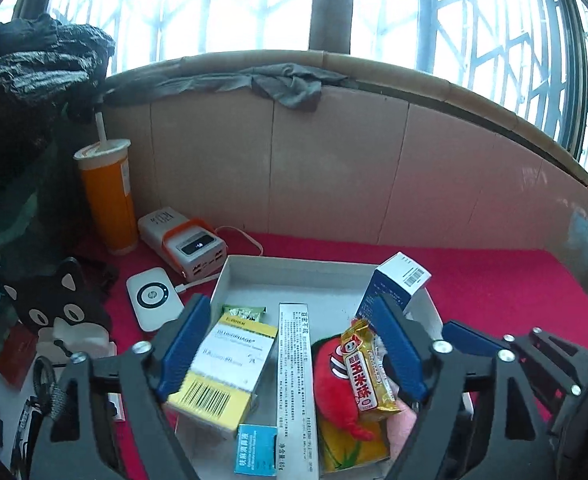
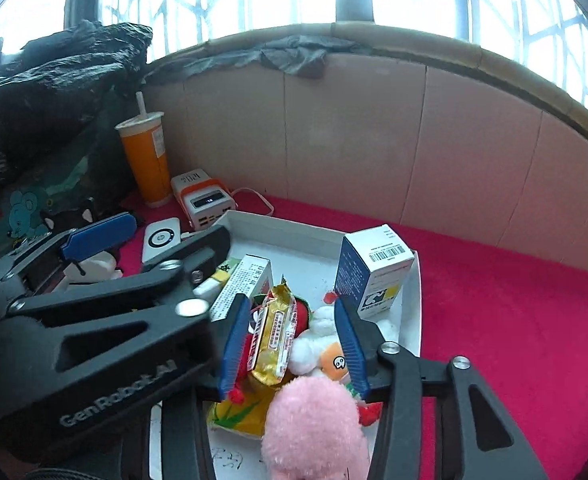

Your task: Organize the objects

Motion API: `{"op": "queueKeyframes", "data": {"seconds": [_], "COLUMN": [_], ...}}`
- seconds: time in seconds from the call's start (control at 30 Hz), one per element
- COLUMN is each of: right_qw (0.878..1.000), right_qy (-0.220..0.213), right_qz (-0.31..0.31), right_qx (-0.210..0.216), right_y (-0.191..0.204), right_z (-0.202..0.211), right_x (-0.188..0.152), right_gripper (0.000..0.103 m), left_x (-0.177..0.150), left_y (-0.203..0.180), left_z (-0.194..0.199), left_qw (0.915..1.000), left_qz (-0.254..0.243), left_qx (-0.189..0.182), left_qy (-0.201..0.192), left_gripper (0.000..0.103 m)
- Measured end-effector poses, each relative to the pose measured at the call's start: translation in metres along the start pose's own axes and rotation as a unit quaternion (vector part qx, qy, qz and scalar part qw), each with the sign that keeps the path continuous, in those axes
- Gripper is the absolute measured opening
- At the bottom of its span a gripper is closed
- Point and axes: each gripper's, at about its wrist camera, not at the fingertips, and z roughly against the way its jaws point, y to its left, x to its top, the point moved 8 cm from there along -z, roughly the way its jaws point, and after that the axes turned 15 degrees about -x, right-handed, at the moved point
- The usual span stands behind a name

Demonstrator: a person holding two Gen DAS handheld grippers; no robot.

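Pink plush sits nearest you in the white tray, your right gripper and left gripper both spread apart, holding nothing.

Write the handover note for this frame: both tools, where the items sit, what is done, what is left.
Left tool: open, hovering low over the white tray, holding nothing.
Right tool: open, also over the tray, straddling the gold snack packet; no grip visible.
In the tray: yellow-and-white box, long white box, gold snack packet, red plush, pink plush, and the blue-and-white box standing in the far right corner.
Outside, on the red cloth: orange cup, power bank, white router.
Done: most small items are in the tray. Left: probably tidying them.
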Motion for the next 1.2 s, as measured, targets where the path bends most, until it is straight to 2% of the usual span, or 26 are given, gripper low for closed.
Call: {"op": "queueKeyframes", "data": {"seconds": [0.07,0.2,0.53,0.6,0.7,1.0,1.2], "right_qw": [1.0,1.0,0.999,0.999,0.999,0.998,0.996], "right_qy": [-0.009,-0.015,-0.019,-0.032,-0.048,-0.045,-0.037], "right_qz": [0.001,-0.001,-0.03,-0.028,-0.022,-0.041,-0.069], "right_qx": [-0.003,-0.005,0.001,0.001,-0.002,-0.031,-0.034], "right_y": [-0.001,-0.005,-0.026,-0.031,-0.034,-0.057,-0.073], "right_z": [0.008,0.02,0.038,0.045,0.055,0.061,0.065], "right_x": [-0.002,-0.008,-0.026,-0.028,-0.032,-0.054,-0.067], "right_gripper": [0.061,0.07,0.082,0.093,0.102,0.103,0.103], "left_x": [0.001,0.003,0.006,0.007,0.01,0.016,0.02], "left_y": [-0.003,-0.011,-0.032,-0.033,-0.032,-0.015,0.001], "left_z": [0.003,0.007,0.018,0.023,0.034,0.072,0.108], "left_qw": [1.0,0.9998,0.9992,0.999,0.9987,0.9967,0.9932], "left_qz": [-0.003,-0.012,-0.029,-0.027,-0.018,0.022,0.046], "left_qx": [0.0,0.0,-0.005,-0.008,-0.012,-0.041,-0.046], "left_qy": [-0.006,-0.013,-0.029,-0.034,-0.045,-0.066,-0.097], "left_gripper": [0.09,0.093,0.094,0.095,0.095,0.095,0.095]}}
